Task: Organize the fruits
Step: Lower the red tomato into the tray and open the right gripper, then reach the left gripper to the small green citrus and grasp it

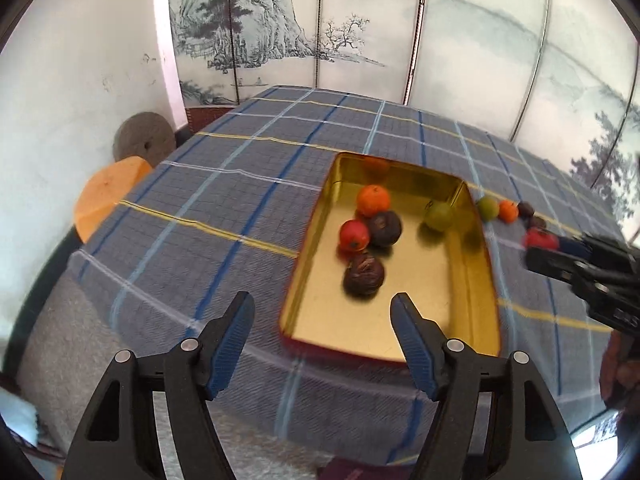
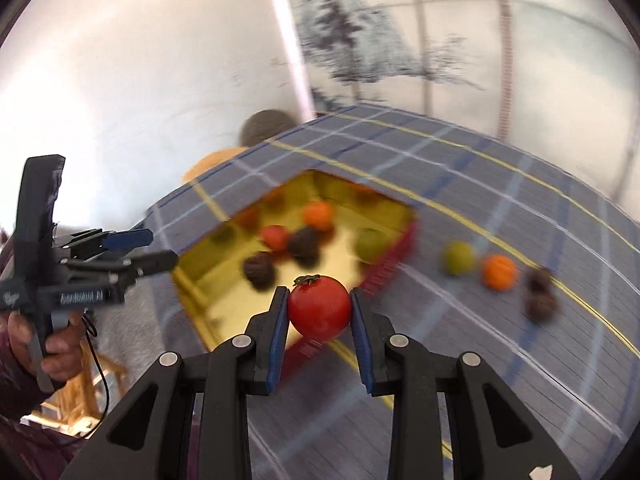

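Right hand-held gripper [image 2: 319, 307]: fingers clamped on one red tomato-like fruit [image 2: 319, 307], held above the near right corner of the gold tray [image 1: 478, 264]. Left hand-held gripper [image 1: 323, 312]: jaws wide apart, holding nothing, at the tray's near end. In the tray: five fruits (two dark, one red, one orange, one green). Right of the tray on the surface [image 1: 208, 208]: one green, one orange, two dark.

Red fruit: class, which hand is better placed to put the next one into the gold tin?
Right. Its tool already grips the red fruit just beside the gold tin; the left tool hangs open and empty.
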Available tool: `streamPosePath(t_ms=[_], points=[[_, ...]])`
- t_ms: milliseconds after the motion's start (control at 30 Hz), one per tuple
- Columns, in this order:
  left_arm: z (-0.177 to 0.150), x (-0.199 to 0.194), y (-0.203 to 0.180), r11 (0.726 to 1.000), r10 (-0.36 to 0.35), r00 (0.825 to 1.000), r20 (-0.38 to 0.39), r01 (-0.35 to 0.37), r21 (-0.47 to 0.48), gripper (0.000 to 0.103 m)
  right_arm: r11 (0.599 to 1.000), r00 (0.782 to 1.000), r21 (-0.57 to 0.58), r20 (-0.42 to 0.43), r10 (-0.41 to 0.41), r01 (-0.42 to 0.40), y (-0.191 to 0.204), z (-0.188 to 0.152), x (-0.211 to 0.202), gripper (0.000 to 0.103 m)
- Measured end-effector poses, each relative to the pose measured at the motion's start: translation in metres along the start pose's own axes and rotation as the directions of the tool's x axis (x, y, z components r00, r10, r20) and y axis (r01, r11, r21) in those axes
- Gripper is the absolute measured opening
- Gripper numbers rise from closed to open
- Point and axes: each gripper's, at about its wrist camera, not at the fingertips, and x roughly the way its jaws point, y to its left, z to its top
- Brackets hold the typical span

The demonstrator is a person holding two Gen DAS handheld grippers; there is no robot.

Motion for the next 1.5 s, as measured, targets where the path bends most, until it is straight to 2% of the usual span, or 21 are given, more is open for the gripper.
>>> streamPosePath(t_ms=[100,233,467,733,767,833,867,900,1067,1267,1333,1367,1433,1467,1500], points=[[-0.004,-0.003,0.002,0.998,0.067,0.998,-0.003,-0.067,0.020,0.086,1.000,0.998,-0.005,-0.049,0.026,-0.027,0.010,0.010,0.032,0.028],[-0.007,-0.008,0.001,0.992,0.119,0.993,0.019,-0.120,0.049,0.093,1.000,0.994,0.000,-0.106,0.017,-0.017,0.013,0.017,0.066,0.028],[-0.009,-0.020,-0.007,0.984,0.146,0.986,0.085,-0.154,0.088,0.095,0.999,0.986,0.033,-0.166,-0.007,0.012,0.008,0.022,0.097,0.028],[-0.012,-0.016,-0.014,0.983,0.138,0.988,0.068,-0.145,0.109,0.095,0.998,0.986,0.052,-0.168,-0.023,0.032,0.007,0.024,0.107,0.030],[-0.011,-0.015,-0.015,0.983,0.138,0.988,0.066,-0.145,0.110,0.095,0.998,0.986,0.059,-0.163,-0.021,0.031,0.006,0.025,0.107,0.033],[-0.012,-0.015,-0.017,0.982,0.143,0.988,0.066,-0.150,0.118,0.095,0.996,0.992,0.085,-0.129,0.002,0.009,0.004,0.026,0.100,0.049],[-0.012,-0.015,-0.018,0.981,0.146,0.987,0.068,-0.154,0.122,0.095,0.995,0.995,0.101,-0.096,0.017,-0.007,0.002,0.027,0.093,0.061],[-0.012,-0.015,-0.019,0.979,0.149,0.986,0.069,-0.157,0.126,0.095,0.993,0.998,0.116,-0.051,0.025,-0.019,0.000,0.028,0.083,0.067],[-0.012,-0.015,-0.023,0.978,0.151,0.986,0.065,-0.159,0.136,0.095,0.990,0.998,0.143,0.060,-0.007,-0.002,-0.014,0.018,0.042,0.069],[-0.011,-0.015,-0.035,0.975,0.137,0.988,0.064,-0.146,0.166,0.095,0.965,0.986,0.219,0.061,-0.158,0.141,-0.060,-0.031,-0.001,0.072],[-0.010,-0.014,-0.041,0.973,0.132,0.989,0.063,-0.141,0.181,0.095,0.942,0.967,0.235,0.026,-0.252,0.239,-0.084,-0.051,-0.017,0.072],[-0.009,-0.014,-0.045,0.972,0.128,0.990,0.063,-0.137,0.192,0.095,0.926,0.951,0.231,0.003,-0.309,0.300,-0.095,-0.061,-0.024,0.074],[-0.008,-0.013,-0.055,0.968,0.113,0.992,0.064,-0.125,0.220,0.095,0.883,0.908,0.213,-0.053,-0.416,0.418,-0.119,-0.080,-0.038,0.077],[-0.006,-0.013,-0.061,0.965,0.102,0.993,0.065,-0.114,0.234,0.095,0.844,0.868,0.205,-0.087,-0.489,0.496,-0.134,-0.092,-0.047,0.077],[-0.005,-0.013,-0.069,0.962,0.079,0.995,0.065,-0.093,0.256,0.095,0.816,0.841,0.205,-0.111,-0.530,0.541,-0.147,-0.102,-0.054,0.078]])
